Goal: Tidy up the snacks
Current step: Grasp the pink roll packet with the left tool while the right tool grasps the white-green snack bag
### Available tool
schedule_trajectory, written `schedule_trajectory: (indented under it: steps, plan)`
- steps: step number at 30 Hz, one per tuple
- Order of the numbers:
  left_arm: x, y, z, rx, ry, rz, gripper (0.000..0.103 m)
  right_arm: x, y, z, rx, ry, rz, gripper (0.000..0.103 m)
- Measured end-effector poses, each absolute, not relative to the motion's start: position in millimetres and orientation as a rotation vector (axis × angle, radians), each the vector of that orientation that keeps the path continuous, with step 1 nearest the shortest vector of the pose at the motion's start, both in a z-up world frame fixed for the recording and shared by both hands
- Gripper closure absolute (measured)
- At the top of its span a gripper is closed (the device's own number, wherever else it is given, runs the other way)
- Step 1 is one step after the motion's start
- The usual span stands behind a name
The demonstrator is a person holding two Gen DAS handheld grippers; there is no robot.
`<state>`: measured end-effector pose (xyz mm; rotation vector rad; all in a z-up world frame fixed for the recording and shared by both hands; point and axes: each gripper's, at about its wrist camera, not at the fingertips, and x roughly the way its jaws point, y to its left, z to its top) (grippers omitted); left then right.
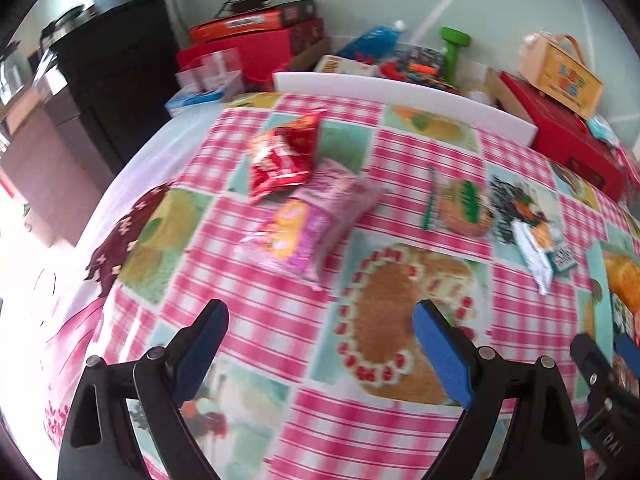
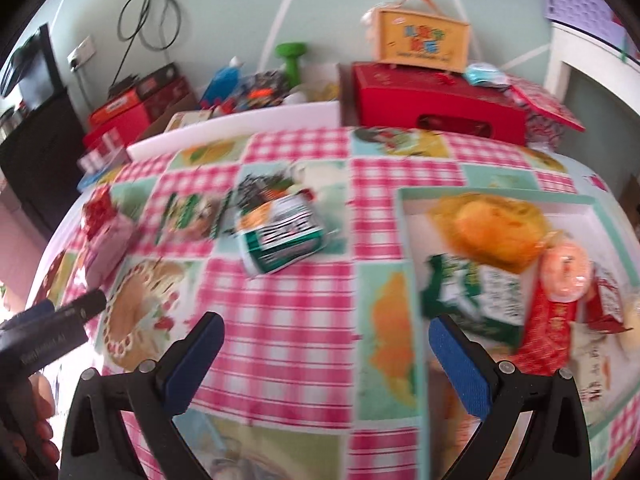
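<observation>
A red snack bag and a pink snack bag lie together on the checked tablecloth, ahead of my open, empty left gripper. A green and white snack pack lies to the right; it also shows in the right wrist view. My right gripper is open and empty above the cloth, beside a teal-rimmed tray. The tray holds a yellow pack, a green pack, a round orange snack and a red pack.
A white foam board stands at the table's back edge. Behind it are red boxes, an orange carry box, a green dumbbell and other clutter. A dark cabinet stands at the left.
</observation>
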<state>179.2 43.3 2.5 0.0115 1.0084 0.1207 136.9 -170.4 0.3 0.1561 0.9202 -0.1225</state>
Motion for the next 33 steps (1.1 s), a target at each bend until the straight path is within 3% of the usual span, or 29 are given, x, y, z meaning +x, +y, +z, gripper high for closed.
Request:
schedule_trajectory:
  steps: [13, 33]
  plan:
    - [190.6, 83.2, -1.8, -0.081, 0.985, 0.163, 0.009, 153.9, -135.1, -20.9, 0.151, 0.956, -0.074, 0.000]
    - [229.7, 76.8, -6.8, -0.141, 0.927, 0.001, 0.009, 194.3, -153.9, -14.3, 0.135, 0.885, -0.101, 0.000]
